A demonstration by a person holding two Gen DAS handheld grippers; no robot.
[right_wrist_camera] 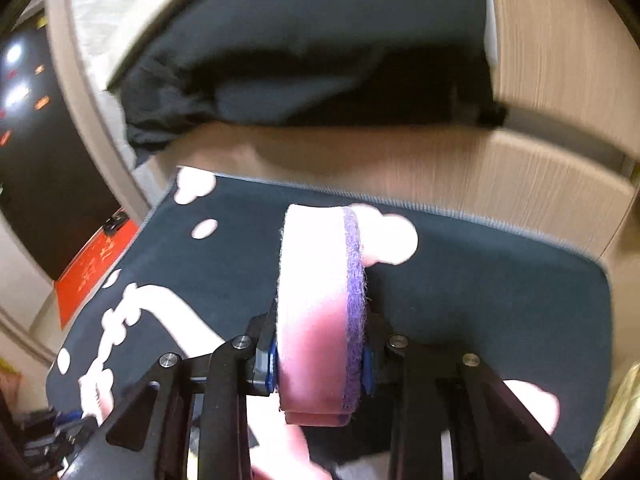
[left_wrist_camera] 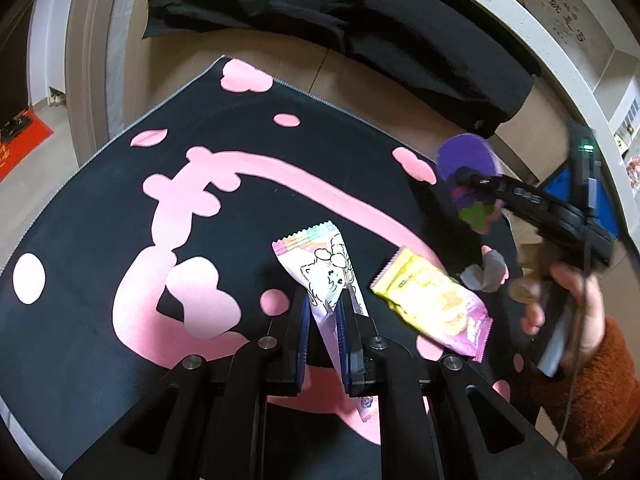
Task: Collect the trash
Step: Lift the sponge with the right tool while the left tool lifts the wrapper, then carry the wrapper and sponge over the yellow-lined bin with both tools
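My left gripper [left_wrist_camera: 326, 300] is shut on a white and pink snack wrapper [left_wrist_camera: 320, 256], which sticks up between its fingers over the black mat with pink shapes [left_wrist_camera: 100, 208]. A yellow and purple wrapper [left_wrist_camera: 428, 304] lies just to its right, with a crumpled grey scrap [left_wrist_camera: 484, 274] beyond it. In the right wrist view my right gripper [right_wrist_camera: 320, 356] is shut on a round pink sponge with a purple scouring face [right_wrist_camera: 316, 272], held on edge above the mat [right_wrist_camera: 480, 280]. The left wrist view shows that gripper [left_wrist_camera: 466, 188] and the sponge's purple face [left_wrist_camera: 468, 156] at the right.
A black cloth [left_wrist_camera: 340, 20] lies on the wooden table behind the mat. A hand in a rust-coloured sleeve [left_wrist_camera: 592, 380] holds the right gripper at the right edge. A red floor mat [left_wrist_camera: 24, 136] is far left, below the table.
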